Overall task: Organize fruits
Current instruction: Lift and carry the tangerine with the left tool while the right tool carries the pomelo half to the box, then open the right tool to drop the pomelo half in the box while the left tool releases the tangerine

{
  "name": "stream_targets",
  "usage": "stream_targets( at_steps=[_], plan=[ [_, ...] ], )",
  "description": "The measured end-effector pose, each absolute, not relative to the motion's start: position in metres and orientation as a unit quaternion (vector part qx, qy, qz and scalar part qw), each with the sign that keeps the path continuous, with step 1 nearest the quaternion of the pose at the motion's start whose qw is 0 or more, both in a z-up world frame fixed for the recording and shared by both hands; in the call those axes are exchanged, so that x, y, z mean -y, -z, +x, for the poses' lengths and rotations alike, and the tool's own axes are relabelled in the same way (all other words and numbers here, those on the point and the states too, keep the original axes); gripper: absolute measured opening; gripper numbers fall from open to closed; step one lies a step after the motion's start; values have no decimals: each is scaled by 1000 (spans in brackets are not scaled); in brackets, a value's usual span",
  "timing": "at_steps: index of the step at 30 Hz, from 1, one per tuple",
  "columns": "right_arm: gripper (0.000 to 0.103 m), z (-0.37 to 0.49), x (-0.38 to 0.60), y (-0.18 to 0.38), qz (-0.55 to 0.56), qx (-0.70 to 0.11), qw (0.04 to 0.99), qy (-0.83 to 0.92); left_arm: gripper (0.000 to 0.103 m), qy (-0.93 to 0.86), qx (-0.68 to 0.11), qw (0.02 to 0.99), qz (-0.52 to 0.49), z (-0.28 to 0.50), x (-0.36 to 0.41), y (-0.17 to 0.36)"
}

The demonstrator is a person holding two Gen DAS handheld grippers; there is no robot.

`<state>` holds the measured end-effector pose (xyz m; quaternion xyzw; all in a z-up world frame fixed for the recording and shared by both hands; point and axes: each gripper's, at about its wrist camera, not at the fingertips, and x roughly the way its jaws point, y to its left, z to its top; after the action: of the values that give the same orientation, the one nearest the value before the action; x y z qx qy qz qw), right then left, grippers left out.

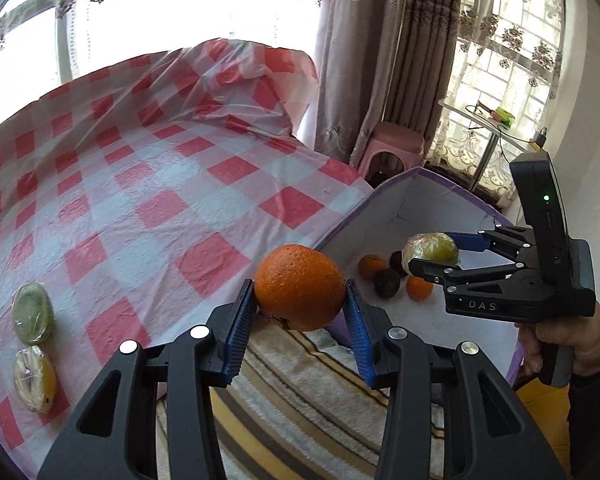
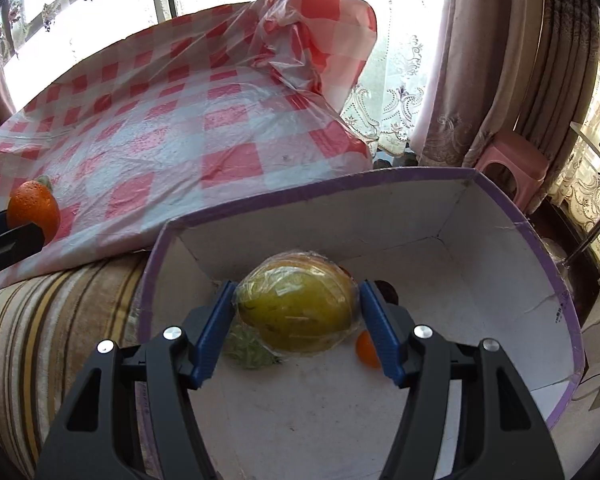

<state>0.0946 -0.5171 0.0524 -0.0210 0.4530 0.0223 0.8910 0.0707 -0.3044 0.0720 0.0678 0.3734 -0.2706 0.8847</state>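
Right tool [image 2: 298, 314] grips wrapped fruit [image 2: 296, 308] over box [image 2: 500, 208].

Red-and-white checks, orange and yellow-green fruit in front of you

Your orange [image 1: 300, 286] is bright orange; your wrapped fruit [image 2: 296, 308] is yellow-green. The checked cloth [image 1: 148, 184] is red and white, the box [image 2: 452, 208] white with purple rim, the rug [image 1: 300, 392] cream with brown stripes.

Two wrapped fruits [image 1: 33, 343] lie on the table [image 1: 160, 184] — box [image 1: 412, 200] to its right.
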Motion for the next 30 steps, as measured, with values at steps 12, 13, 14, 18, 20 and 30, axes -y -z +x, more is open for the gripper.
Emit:
stream_targets(
  at_steps=[12, 13, 14, 18, 20, 30],
  plan=[
    [61, 101, 534, -20, -100, -535, 839, -6, 42, 374, -455, 793, 157, 69, 401, -21],
    [61, 100, 535, -16, -106, -543, 833, -8, 42, 380, -460, 786, 161, 69, 405, -17],
    [56, 99, 535, -13, -112, -547, 829, -8, 42, 385, -465, 779, 170, 69, 410, -13],
    [46, 100, 537, -6, -131, -566, 814, 5, 42, 395, -471, 755, 228, 61, 434, 1],
    [46, 101, 538, -5, -129, -568, 813, 7, 42, 398, -475, 742, 258, 57, 445, 10],
    [48, 99, 550, 15, -148, -591, 792, 30, 42, 396, -502, 697, 325, 58, 470, 46]
  ],
)
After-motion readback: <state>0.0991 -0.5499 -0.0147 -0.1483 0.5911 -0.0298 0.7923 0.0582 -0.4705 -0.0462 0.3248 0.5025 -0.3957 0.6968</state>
